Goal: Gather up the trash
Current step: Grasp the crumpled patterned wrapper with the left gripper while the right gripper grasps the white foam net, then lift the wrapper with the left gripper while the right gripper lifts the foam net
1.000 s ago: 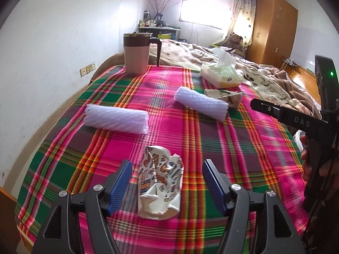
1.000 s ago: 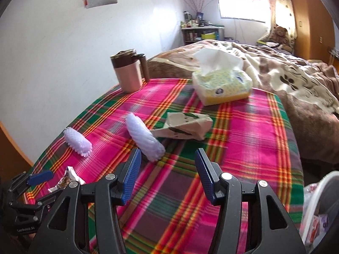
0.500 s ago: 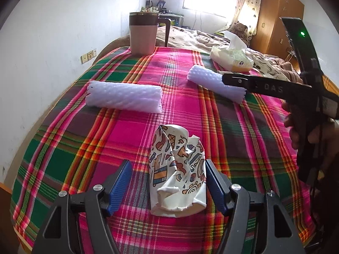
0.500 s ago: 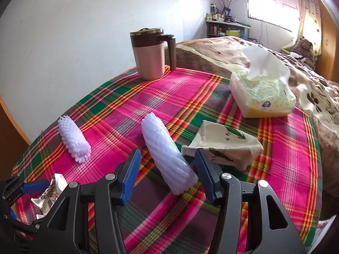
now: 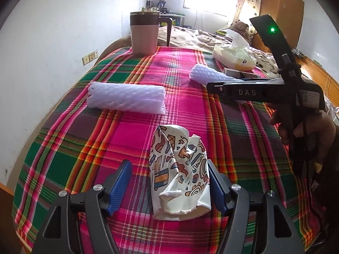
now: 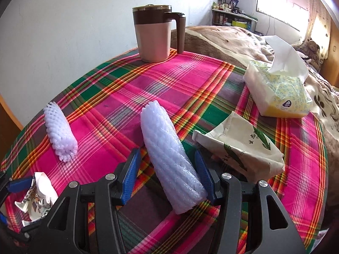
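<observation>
A crushed paper cup with colourful drawings lies on the plaid tablecloth. My left gripper is open around it, its right pad against the cup's edge and the left pad clear. A white foam net roll lies between the fingers of my open right gripper, close to the right pad, with a gap on the left. A second foam roll lies further left. A crumpled cream paper bag sits just right of the right gripper.
A pink and brown lidded mug stands at the table's far edge. A yellow tissue pack sits at the far right. An unmade bed lies behind the table, a white wall to the left. A hand holds the right gripper.
The right gripper swung left and down until the foam roll lay between its fingers. The left gripper sank slightly closer over the paper cup. Neither gripper's opening changed.
</observation>
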